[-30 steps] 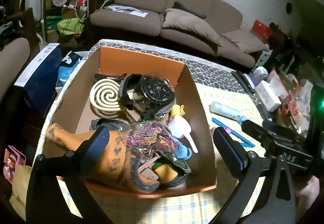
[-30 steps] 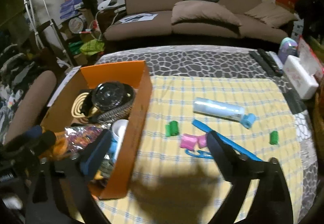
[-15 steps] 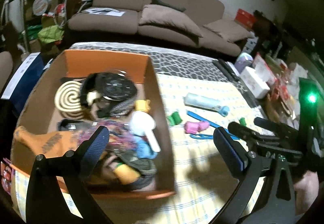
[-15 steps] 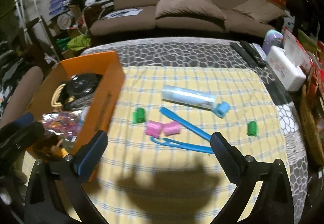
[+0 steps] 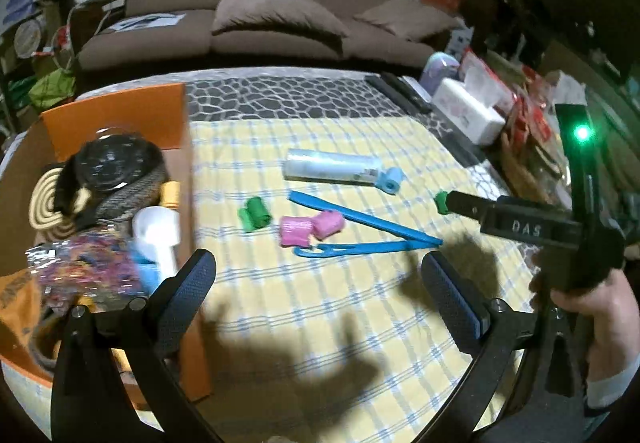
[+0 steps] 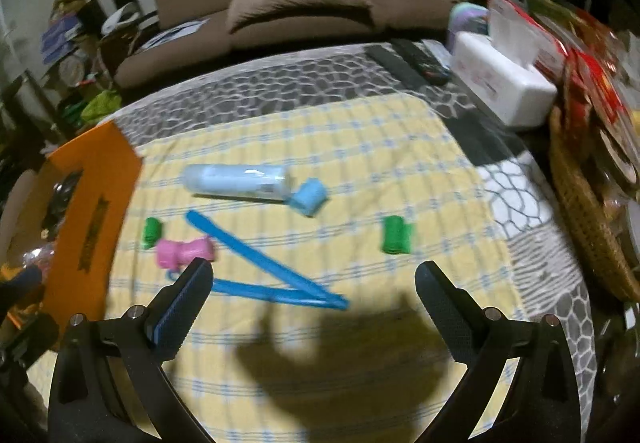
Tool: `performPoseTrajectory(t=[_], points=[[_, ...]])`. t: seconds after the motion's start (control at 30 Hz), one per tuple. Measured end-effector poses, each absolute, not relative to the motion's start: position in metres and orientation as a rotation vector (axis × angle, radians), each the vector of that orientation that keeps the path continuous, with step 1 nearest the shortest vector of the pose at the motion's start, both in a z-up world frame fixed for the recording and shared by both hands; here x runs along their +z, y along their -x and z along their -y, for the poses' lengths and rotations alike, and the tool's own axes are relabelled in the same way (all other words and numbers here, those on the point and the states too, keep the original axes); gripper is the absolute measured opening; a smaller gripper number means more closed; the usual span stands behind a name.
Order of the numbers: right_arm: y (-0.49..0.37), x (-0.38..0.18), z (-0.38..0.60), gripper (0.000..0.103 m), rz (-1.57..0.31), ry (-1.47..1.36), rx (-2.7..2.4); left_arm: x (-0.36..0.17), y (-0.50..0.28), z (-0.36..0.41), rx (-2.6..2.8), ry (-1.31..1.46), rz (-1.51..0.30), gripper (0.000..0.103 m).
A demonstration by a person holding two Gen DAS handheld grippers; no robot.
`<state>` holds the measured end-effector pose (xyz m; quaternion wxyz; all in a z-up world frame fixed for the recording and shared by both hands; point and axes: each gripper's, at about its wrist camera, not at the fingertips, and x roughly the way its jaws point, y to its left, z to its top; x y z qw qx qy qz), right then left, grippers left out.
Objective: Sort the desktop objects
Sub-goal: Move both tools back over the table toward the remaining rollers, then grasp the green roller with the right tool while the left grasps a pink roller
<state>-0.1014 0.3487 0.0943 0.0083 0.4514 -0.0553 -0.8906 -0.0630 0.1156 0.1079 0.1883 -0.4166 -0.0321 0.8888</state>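
- Right wrist view counts two green rolls (image 6: pixel 397 234) (image 6: pixel 151 232), two pink rolls (image 6: pixel 183 251), one light-blue roll (image 6: pixel 309 196), one pale tube (image 6: pixel 236 181) and one blue hanger (image 6: pixel 264 270) on the bench (image 6: pixel 400 147).
- Right gripper (image 6: pixel 313 297) hangs empty, jaws spread wide, above the hanger; the green roll lies just ahead, right of centre.
- Left gripper (image 5: pixel 319 289), also wide open and empty, sits beside the orange box (image 5: pixel 116 119); a hand (image 5: pixel 600 307) grips the right gripper's handle.

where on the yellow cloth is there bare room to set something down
Bare cloth runs along the near edge, below the blue tongs, and at the far edge behind the white tube. The middle is crowded with small rolls, and the orange box is full.
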Motion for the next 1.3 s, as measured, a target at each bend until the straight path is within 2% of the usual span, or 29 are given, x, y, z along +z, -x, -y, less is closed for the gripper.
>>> performPoseTrajectory(t=[0.27,0.37,0.47,0.53,0.6,0.77,0.83,0.97,1.07,1.1,1.13,1.2,1.3], points=[[0.109,0.070,-0.398,0.102,0.255,-1.480,-2.818,0.089,0.087,-0.153,2.521,1.152,0.021,0.103],[0.113,0.062,-0.409,0.097,0.271,-1.488,-2.819,0.073,0.098,-0.164,2.523,1.183,-0.007,0.102],[0.119,0.055,-0.415,0.087,0.281,-1.509,-2.805,0.056,0.108,-0.172,2.533,1.220,-0.055,0.098],[0.124,0.052,-0.418,0.075,0.283,-1.521,-2.806,0.047,0.115,-0.176,2.539,1.236,-0.090,0.089],[0.129,0.050,-0.419,0.070,0.282,-1.518,-2.814,0.040,0.121,-0.178,2.540,1.245,-0.108,0.088],[0.141,0.044,-0.414,0.065,0.258,-1.515,-2.805,0.028,0.132,-0.183,2.530,1.251,-0.126,0.086],[0.144,0.039,-0.410,0.058,0.242,-1.524,-2.798,0.024,0.136,-0.184,2.529,1.256,-0.135,0.078],[0.150,0.030,-0.402,0.052,0.181,-1.551,-2.788,0.021,0.140,-0.184,2.544,1.243,-0.167,0.075],[0.151,0.024,-0.398,0.048,0.146,-1.565,-2.789,0.021,0.141,-0.181,2.556,1.233,-0.160,0.066],[0.151,0.024,-0.397,0.043,0.130,-1.565,-2.801,0.022,0.141,-0.180,2.562,1.230,-0.162,0.059],[0.151,0.024,-0.397,0.036,0.119,-1.563,-2.810,0.022,0.141,-0.179,2.568,1.223,-0.162,0.057],[0.151,0.025,-0.398,0.029,0.120,-1.553,-2.823,0.023,0.142,-0.175,2.562,1.217,-0.138,0.055],[0.150,0.026,-0.399,0.028,0.130,-1.549,-2.821,0.025,0.141,-0.174,2.562,1.210,-0.137,0.051]])
